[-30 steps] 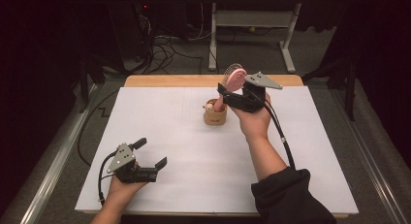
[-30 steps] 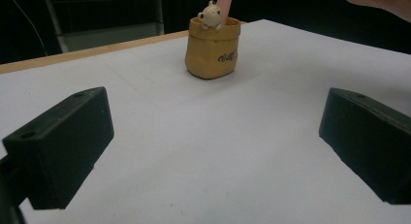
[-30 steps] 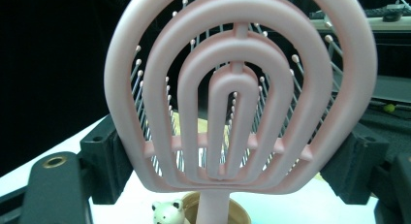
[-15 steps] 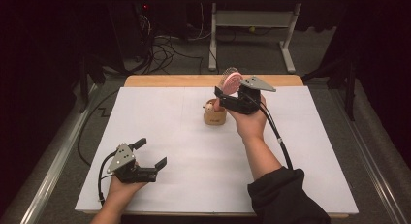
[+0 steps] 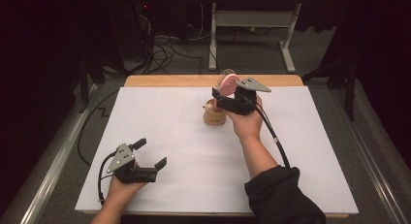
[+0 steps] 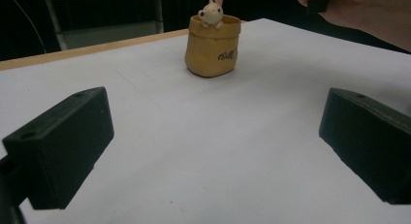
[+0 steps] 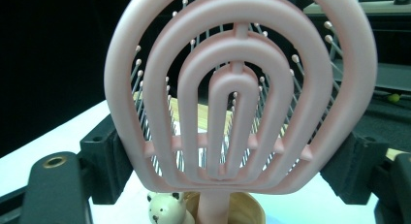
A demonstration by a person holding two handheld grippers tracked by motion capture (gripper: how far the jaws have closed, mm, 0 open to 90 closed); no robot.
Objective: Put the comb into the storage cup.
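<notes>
Right hand-held gripper (image 5: 224,92) up over the far middle of the white-covered table (image 5: 300,151), jaws clamped on either side of the head of a pink vented hairbrush (image 7: 240,88). Brush head upright between the black jaws in the right gripper view, concentric pink loops facing the camera, thin bristles with ball tips pointing away behind them. Pink handle running straight down into a small tan sack-shaped holder (image 5: 214,117) directly below. Holder standing upright on the table, slightly left of the right hand (image 5: 248,121), with a little cream animal figurine (image 6: 211,13) perched on its rim and dark lettering on its side. Whether the handle's end touches the holder's bottom: hidden.

Left hand-held gripper (image 5: 150,153) resting low at the near left of the table, well apart from the holder, jaws spread wide with nothing between them but bare white table surface. Holder far ahead of it in the left gripper view, right hand at that view's top right corner.
</notes>
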